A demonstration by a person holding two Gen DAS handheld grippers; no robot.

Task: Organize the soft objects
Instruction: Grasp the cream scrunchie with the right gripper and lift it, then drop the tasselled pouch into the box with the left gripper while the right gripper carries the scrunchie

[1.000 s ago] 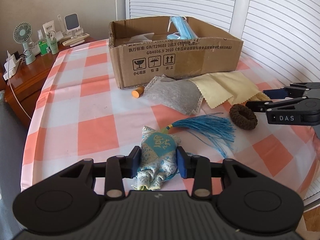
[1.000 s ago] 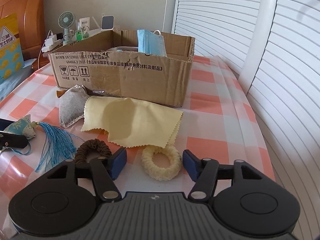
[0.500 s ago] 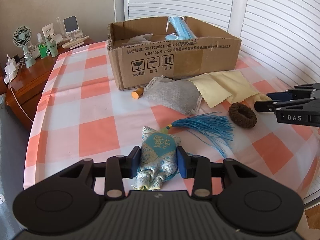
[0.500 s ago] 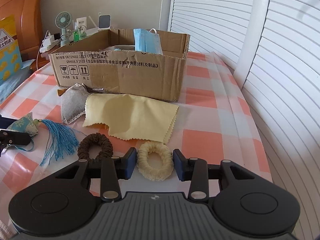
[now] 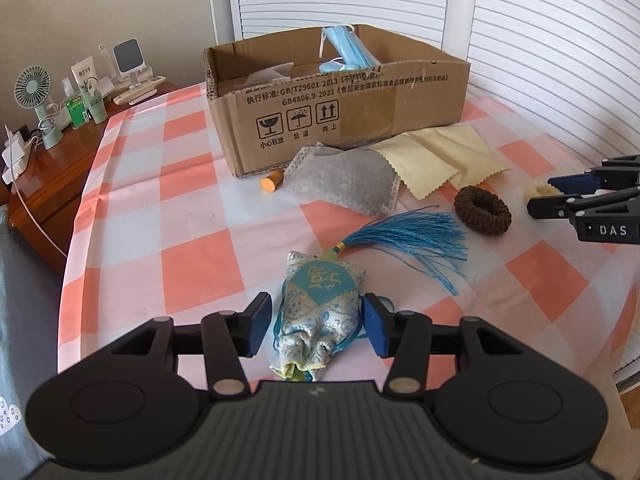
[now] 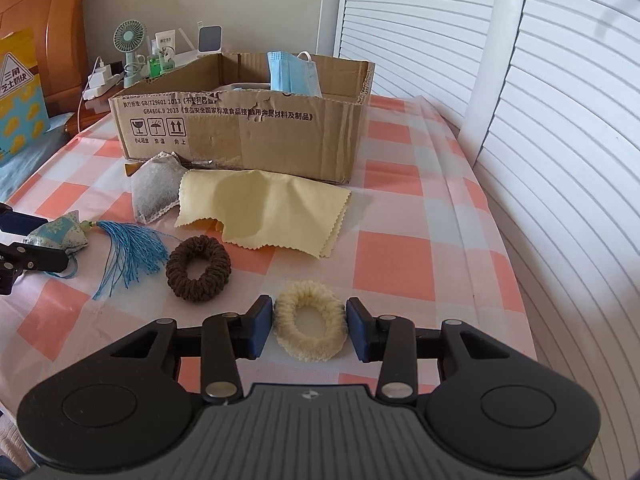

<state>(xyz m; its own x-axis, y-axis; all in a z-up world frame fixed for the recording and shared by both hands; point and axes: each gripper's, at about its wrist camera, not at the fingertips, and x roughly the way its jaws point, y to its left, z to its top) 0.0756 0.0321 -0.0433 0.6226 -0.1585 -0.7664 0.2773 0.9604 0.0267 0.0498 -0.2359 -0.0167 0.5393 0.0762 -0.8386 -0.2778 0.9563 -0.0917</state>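
Note:
A blue-and-gold brocade sachet (image 5: 320, 292) with a blue tassel (image 5: 408, 236) lies on the checked tablecloth. It sits between the pads of my left gripper (image 5: 316, 324), whose jaws are opening, with a small gap on each side. My right gripper (image 6: 309, 326) is shut on a cream scrunchie (image 6: 310, 354), its pads pressing both sides. A brown scrunchie (image 6: 199, 268) lies just left of it. Behind are a yellow cloth (image 6: 264, 208), a grey pouch (image 6: 156, 188) and the cardboard box (image 6: 240, 132) with a blue face mask (image 6: 292, 74) inside.
A small orange cork-like piece (image 5: 271, 182) lies by the box's front corner. A wooden side cabinet (image 5: 52, 168) at left carries a fan, bottles and chargers. White louvred doors (image 6: 560, 160) stand close along the right. The table edge (image 5: 64, 288) falls away at left.
My left jaws have widened off the sachet, which stays on the cloth. My right jaws have closed from wide onto the cream scrunchie, and that gripper has drawn back slightly.

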